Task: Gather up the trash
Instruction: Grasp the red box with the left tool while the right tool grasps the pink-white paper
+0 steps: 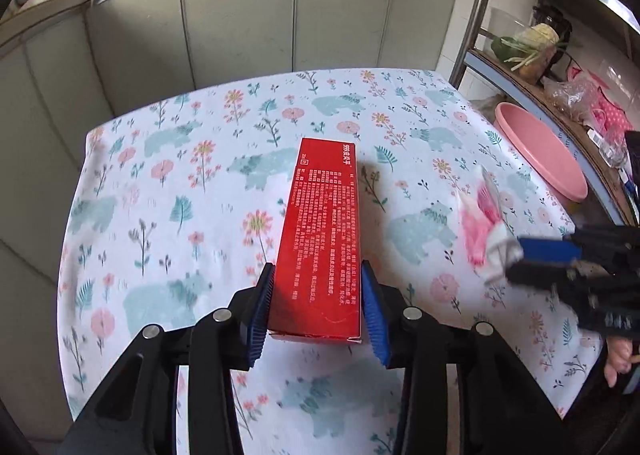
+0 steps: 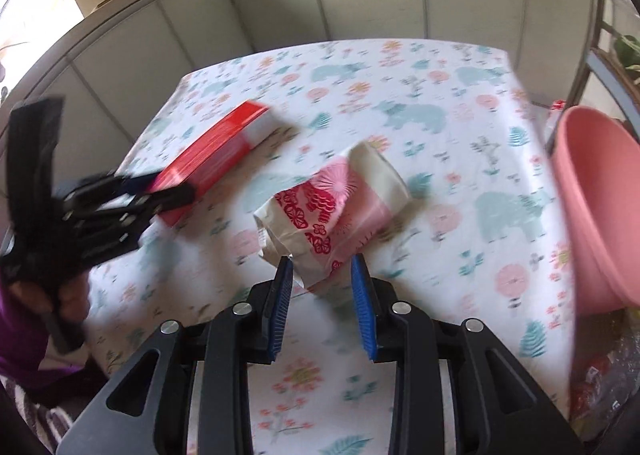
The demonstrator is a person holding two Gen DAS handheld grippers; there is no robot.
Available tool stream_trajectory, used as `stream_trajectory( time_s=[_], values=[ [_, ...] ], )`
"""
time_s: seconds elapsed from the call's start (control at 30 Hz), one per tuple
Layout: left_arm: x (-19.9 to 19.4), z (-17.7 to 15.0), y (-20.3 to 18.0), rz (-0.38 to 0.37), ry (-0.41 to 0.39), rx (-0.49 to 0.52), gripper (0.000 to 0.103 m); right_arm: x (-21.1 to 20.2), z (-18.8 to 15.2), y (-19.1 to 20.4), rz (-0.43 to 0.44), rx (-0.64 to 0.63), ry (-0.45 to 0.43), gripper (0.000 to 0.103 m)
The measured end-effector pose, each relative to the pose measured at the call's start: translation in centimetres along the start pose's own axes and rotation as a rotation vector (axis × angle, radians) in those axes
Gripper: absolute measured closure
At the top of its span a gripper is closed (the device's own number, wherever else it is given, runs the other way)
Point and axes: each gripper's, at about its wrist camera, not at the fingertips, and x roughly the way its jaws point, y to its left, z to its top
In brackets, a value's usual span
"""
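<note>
Lying flat, red box [image 1: 320, 239] pointing away between left gripper [image 1: 318, 297] pads

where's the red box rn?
Red box lies flat mid-table on the floral tablecloth, its near end between the left gripper's pads, left of the crumpled pink-and-white wrapper.

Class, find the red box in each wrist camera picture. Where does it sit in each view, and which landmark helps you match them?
Left wrist: red box at centre, between the left gripper's jaws.
Right wrist: red box at left of centre, its near end in that gripper.
Shared landmark: pink basin at right.
</note>
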Motion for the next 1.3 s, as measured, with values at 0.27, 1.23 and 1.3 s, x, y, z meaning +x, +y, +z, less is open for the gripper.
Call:
stream_trajectory(
  time_s=[0.27,1.23,1.3],
  values=[
    [-0.9,-1.8,-1.0,0.010,0.014,-0.049,0.062,-2.8,0.3,-3.5,-0.044,0.089,-0.064,0.072],
    [-0.2,0.3,-1.4,0.032,0.069,-0.062,0.055,-0.7,1.6,-2.6,-0.084,0.087,-0.022,0.061],
    [-0.1,0.4,-1.3,0.028,0.071,-0.064,0.055,-0.9,1.5,-2.9,-0.070,0.094,-0.030,0.062]
  ],
)
